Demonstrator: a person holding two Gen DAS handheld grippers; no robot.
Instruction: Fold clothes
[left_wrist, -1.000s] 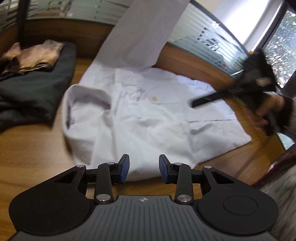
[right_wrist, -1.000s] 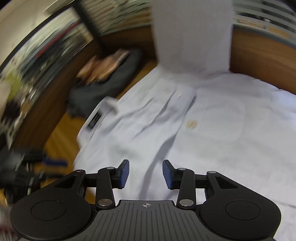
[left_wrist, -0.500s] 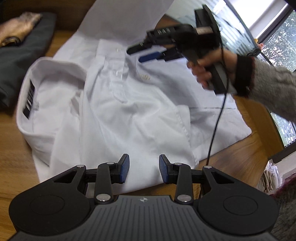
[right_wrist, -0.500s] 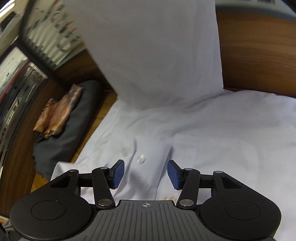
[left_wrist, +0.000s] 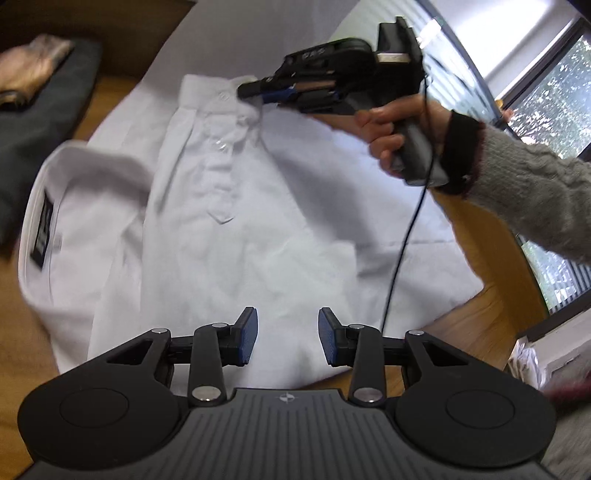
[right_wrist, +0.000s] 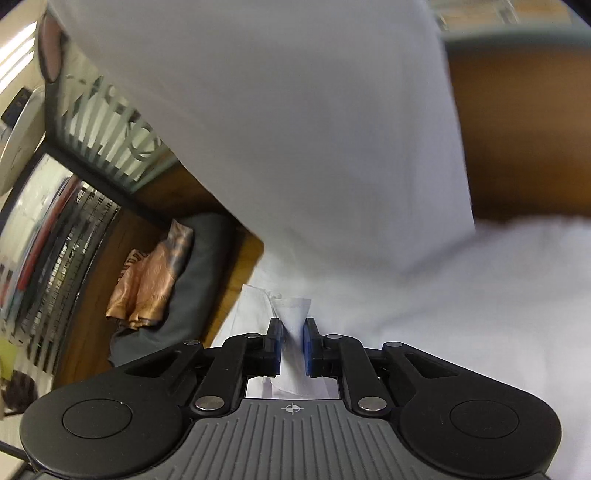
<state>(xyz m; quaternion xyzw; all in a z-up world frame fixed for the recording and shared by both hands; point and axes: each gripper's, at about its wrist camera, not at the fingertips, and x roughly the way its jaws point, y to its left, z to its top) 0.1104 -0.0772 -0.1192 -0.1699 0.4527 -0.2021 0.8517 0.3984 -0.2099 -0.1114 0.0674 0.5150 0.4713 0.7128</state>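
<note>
- Shirt (left_wrist: 258, 206), white and buttoned, lies spread across the wooden table (left_wrist: 491, 328), its collar (left_wrist: 85, 192) toward the left with a dark label showing inside; part of the cloth rises up at the far side and hangs like a sheet in the right wrist view.
- Table surface shows bare at the near left and at the right corner past the shirt's edge.
- Dark grey garment (right_wrist: 199, 273) lies at the far left of the table, well apart from the shirt's front, with a tan patterned cloth (right_wrist: 147, 284) bunched on top of it.
- Sleeve (left_wrist: 532, 195) of grey knit covers the person's right arm, which reaches in from the right above the shirt.
- Right hand-held gripper (left_wrist: 255, 90), held in the person's right hand (left_wrist: 388, 136), is pinched closed on a fold of the shirt at the far end of the button strip; in its own camera a tuft of white fabric stands squeezed between the blue pads (right_wrist: 275, 343).
- Black cable (left_wrist: 406, 236) hangs from that tool down across the shirt.
- Left hand-held gripper (left_wrist: 288, 336) hovers over the shirt's near edge with its jaws spread apart, nothing between them.
</note>
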